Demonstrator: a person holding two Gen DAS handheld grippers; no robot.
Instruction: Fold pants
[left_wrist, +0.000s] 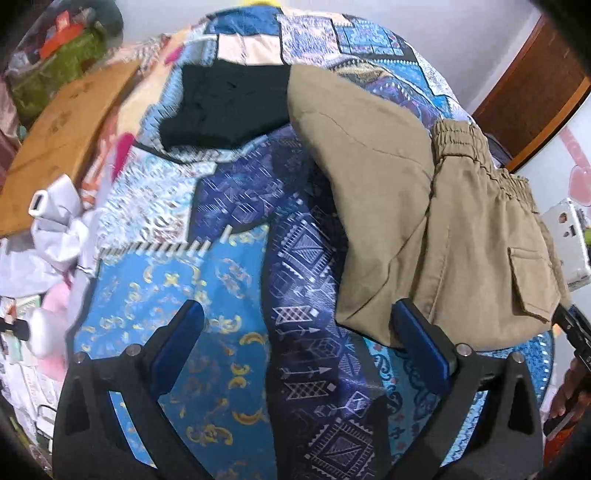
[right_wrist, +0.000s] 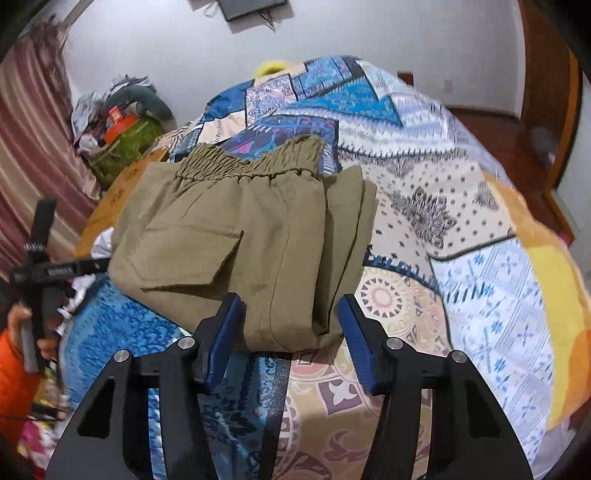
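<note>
Left wrist view: a wooden board (left_wrist: 62, 147) and crumpled white cloth (left_wrist: 59, 229) are seen at the far left, a black garment (left_wrist: 225, 107) lies further back on the patchwork quilt (left_wrist: 236, 229), and the khaki pants (left_wrist: 424, 206) lie to the right as a folded bundle, elastic waistband (left_wrist: 476, 155) up top and flap pocket (left_wrist: 532, 284) facing out. The left gripper (left_wrist: 295, 350) is held low over the quilt with jaws spread wide and nothing between them; its right finger (left_wrist: 421, 339) sits at the near edge of the pants, contact not clear.

Right wrist view: the person's left hand (right_wrist: 26, 332) is seen on the other gripper's handle at the far left. The pants are stacked in several layers on the quilt, the near folded edge (right_wrist: 295, 332) lying just ahead of the right gripper (right_wrist: 291, 332). Its jaws are wide apart and straddle that edge loosely; nothing is pinched. Both tools are pitched down toward the bed, close to the fabric.

Judged step: late, the bundle looks mostly folded. The waistband end is rumpled and the layers at the right edge are staggered, so the next move likely calls for a final fold or a press and squaring of the layers; a grip on all layers at once would be needed or the stack slips apart.
</note>
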